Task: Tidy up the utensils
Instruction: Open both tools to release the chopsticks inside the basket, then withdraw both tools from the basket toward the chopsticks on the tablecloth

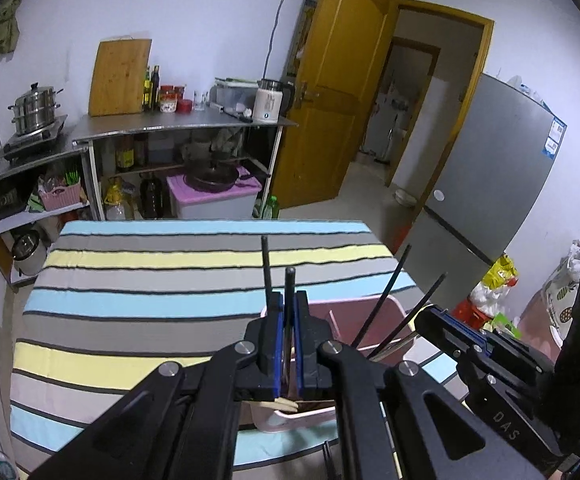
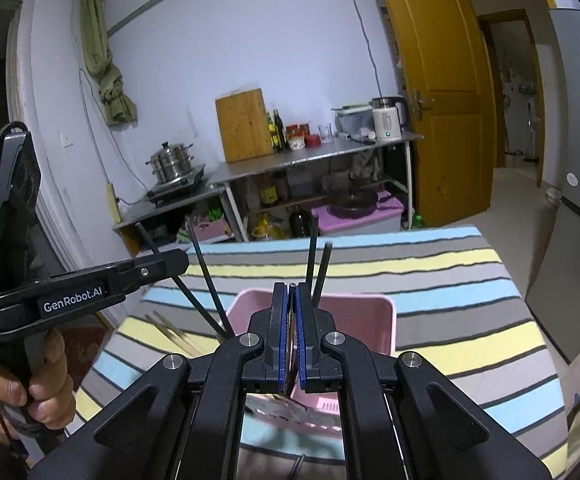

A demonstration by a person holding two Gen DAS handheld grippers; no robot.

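Note:
A pink plastic basket (image 1: 374,310) stands on the striped tablecloth (image 1: 162,280); it also shows in the right wrist view (image 2: 354,314). My left gripper (image 1: 288,300) is shut on a pair of black chopsticks (image 1: 267,264) that stick up above the basket. My right gripper (image 2: 290,292) is shut on another pair of black chopsticks (image 2: 317,268) over the basket. In the left wrist view the right gripper (image 1: 430,314) is at the right with its chopsticks (image 1: 390,292). In the right wrist view the left gripper (image 2: 184,260) is at the left with its chopsticks (image 2: 206,276). Light wooden chopsticks (image 2: 176,334) lie left of the basket.
A steel counter (image 1: 186,122) with a cutting board, bottles and a kettle stands beyond the table. A steamer pot (image 1: 36,110) sits on a stove at the left. A grey fridge (image 1: 490,184) and a yellow door (image 1: 338,92) are at the right.

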